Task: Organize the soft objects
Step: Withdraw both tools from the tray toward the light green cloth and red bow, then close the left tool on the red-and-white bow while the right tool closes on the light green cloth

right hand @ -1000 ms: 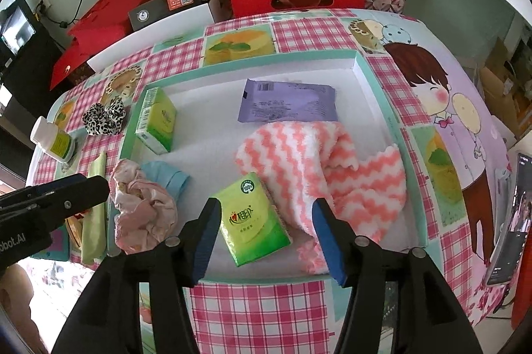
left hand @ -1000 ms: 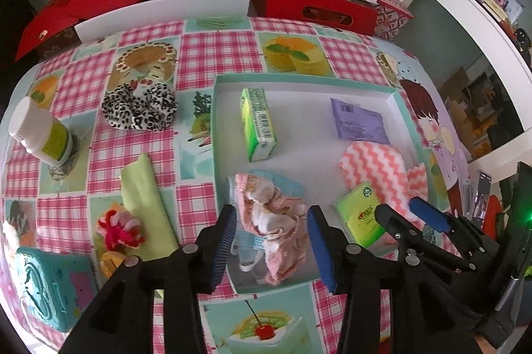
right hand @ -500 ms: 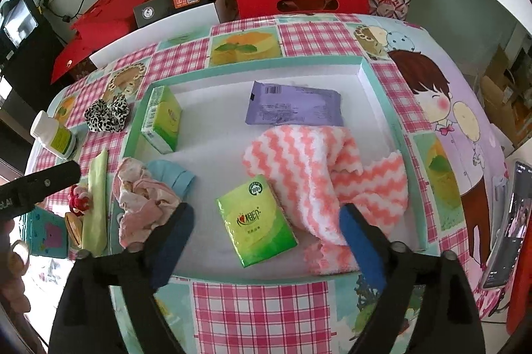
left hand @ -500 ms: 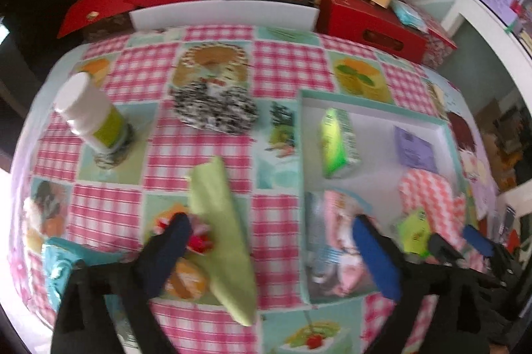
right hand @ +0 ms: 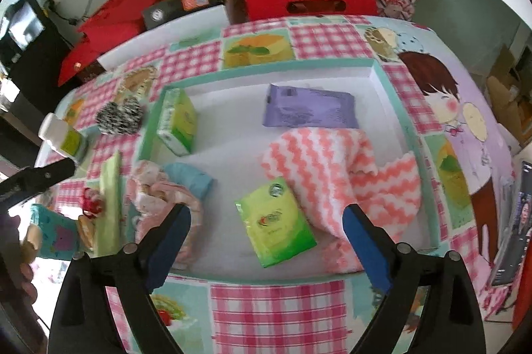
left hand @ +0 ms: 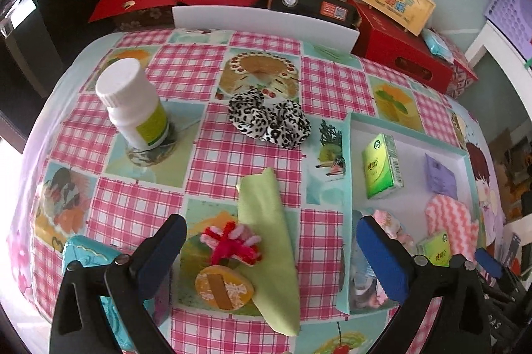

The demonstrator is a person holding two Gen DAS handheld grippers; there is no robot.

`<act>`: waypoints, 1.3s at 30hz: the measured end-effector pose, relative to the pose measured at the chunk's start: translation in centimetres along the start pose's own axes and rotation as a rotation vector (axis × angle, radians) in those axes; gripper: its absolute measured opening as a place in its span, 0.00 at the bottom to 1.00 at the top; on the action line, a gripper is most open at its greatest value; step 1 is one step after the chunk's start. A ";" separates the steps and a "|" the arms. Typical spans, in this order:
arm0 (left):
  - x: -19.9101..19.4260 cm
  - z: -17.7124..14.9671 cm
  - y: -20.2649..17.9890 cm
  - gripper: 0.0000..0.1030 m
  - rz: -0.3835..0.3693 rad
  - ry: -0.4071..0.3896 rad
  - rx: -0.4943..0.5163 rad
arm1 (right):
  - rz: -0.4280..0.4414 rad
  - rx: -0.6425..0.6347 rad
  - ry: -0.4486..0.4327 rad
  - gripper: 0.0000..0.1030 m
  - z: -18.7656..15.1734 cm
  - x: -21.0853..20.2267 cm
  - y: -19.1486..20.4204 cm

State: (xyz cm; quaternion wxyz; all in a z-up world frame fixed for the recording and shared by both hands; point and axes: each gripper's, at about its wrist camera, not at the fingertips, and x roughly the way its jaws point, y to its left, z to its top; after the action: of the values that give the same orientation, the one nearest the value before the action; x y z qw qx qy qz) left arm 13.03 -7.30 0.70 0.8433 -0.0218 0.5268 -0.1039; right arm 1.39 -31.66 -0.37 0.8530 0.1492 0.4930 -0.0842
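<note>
A shallow teal-rimmed tray (right hand: 387, 78) holds a pink zigzag towel (right hand: 335, 168), two green tissue packs (right hand: 276, 226) (right hand: 178, 121), a purple pack (right hand: 309, 111) and a crumpled pink cloth (right hand: 156, 191) over a blue one. My right gripper (right hand: 266, 241) hangs open above the near green pack, touching nothing. My left gripper (left hand: 271, 249) stands wide open over the tablecloth left of the tray (left hand: 347, 174). Below it lie a folded light-green cloth (left hand: 269, 227), a red-and-pink fuzzy flower (left hand: 232, 246) and an orange sponge disc (left hand: 222, 287). A leopard-print scrunchie (left hand: 269, 118) lies farther back.
A white bottle with a green label (left hand: 134, 108) stands at the far left. A teal box (left hand: 86, 257) sits at the near left edge. Red boxes (left hand: 399, 55), a black case and a white board line the table's far side. A phone (right hand: 512, 221) lies at the right edge.
My left gripper let go of the crumpled pink cloth in the tray, opened wide and swung left over the green cloth and fuzzy flower. My right gripper widened around the green pack and stayed in place.
</note>
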 end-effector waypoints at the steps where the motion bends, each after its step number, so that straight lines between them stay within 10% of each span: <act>1: -0.1 0.0 0.2 1.00 -0.001 -0.002 -0.004 | 0.001 -0.011 -0.005 0.90 0.0 -0.1 0.3; 26: -3.3 2.4 10.0 1.00 0.019 -0.086 -0.137 | 0.090 -0.237 -0.017 0.90 2.4 0.9 11.9; 39: -2.0 3.0 9.1 1.00 -0.007 0.062 -0.003 | 0.179 -0.377 0.073 0.90 -0.1 3.2 17.3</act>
State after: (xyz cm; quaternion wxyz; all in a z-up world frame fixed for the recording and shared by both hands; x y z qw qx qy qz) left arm 16.24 1.75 2.51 0.8261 -0.0216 0.5529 -0.1066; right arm 8.00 -15.32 -0.23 0.8516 0.0333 0.5152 0.0909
